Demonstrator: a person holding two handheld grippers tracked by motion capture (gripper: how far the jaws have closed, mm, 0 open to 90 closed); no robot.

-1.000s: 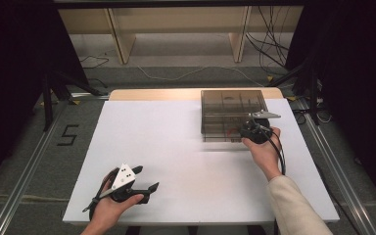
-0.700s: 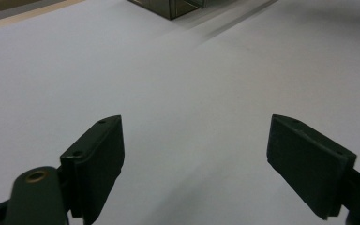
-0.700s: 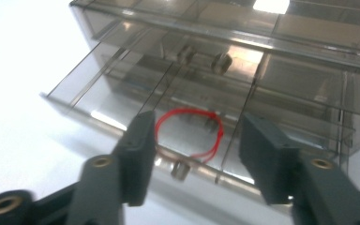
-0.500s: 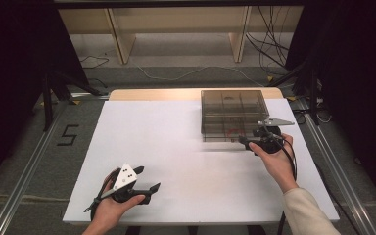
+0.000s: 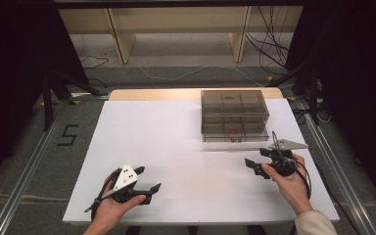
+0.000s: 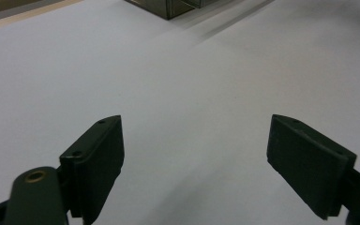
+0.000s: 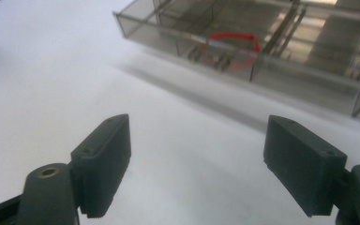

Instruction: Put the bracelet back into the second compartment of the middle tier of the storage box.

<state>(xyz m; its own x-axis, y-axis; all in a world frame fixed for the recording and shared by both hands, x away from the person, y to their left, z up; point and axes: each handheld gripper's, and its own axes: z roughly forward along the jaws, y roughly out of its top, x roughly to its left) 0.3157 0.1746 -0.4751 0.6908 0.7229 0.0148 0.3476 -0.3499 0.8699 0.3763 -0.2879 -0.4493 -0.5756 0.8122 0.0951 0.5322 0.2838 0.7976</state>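
A smoky see-through compartment box (image 5: 233, 115) stands at the back right of the white table (image 5: 176, 147). A red ring (image 5: 234, 132) lies in one of its front compartments, and the right gripper view shows this red ring (image 7: 232, 44) through the box wall (image 7: 304, 75). My right gripper (image 5: 255, 159) is held in front of the box, apart from it. Its jaws have just been opening and are open, with nothing between them (image 7: 199, 122). At the near left my left gripper (image 5: 148, 179) rests low over the table, open and empty (image 6: 194, 122).
Wooden shelf legs (image 5: 117, 39) and loose cables (image 5: 269, 44) lie on the floor beyond the table. Metal rails (image 5: 29, 166) run along both sides. A "5" (image 5: 68, 134) is marked on the floor at the left.
My right gripper has drawn back from the box front toward the near right of the table, and its jaws have spread apart. The left gripper has stayed where it was.
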